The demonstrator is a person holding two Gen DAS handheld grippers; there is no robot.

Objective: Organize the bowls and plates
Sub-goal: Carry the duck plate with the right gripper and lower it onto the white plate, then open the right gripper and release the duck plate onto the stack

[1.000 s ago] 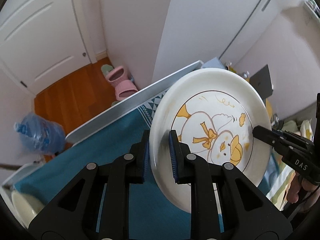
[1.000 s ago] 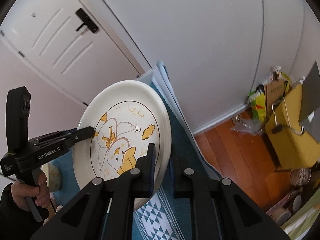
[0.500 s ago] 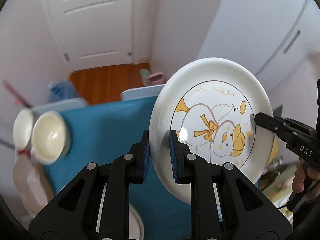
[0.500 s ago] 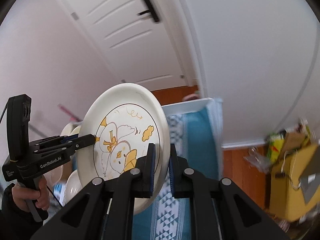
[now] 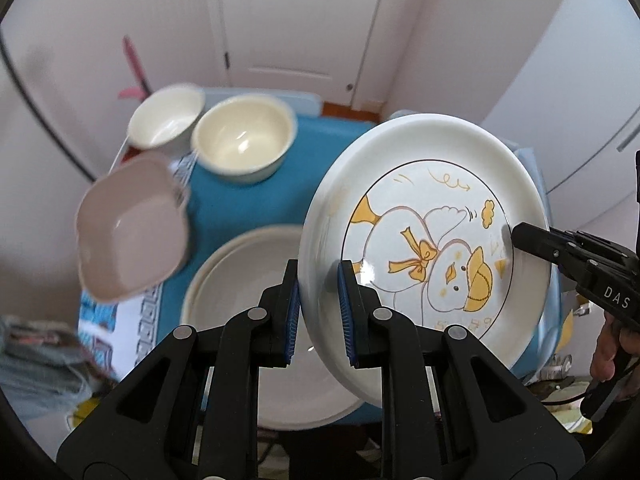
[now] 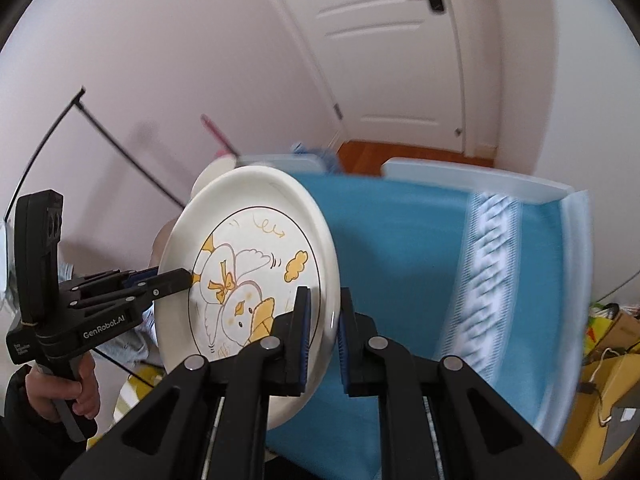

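A white plate with a yellow duck drawing [image 5: 432,248] is held tilted in the air between both grippers. My left gripper [image 5: 318,292] is shut on its left rim. My right gripper [image 6: 322,320] is shut on the opposite rim of the duck plate [image 6: 248,276]. Below it a stack of plain white plates [image 5: 248,280] lies on the blue cloth. Two cream bowls [image 5: 244,136] [image 5: 166,120] and a pink square bowl [image 5: 132,224] stand behind and to the left.
The blue cloth [image 6: 400,264] covers a small table with a white raised edge [image 6: 476,178]. A white door [image 5: 296,20] and walls stand close behind. Yellow boxes and clutter [image 6: 608,364] lie on the floor to the right.
Both grippers have swung the duck plate round to the left over the table. The bowls and the plate stack have come into the left wrist view, below and left of the plate.
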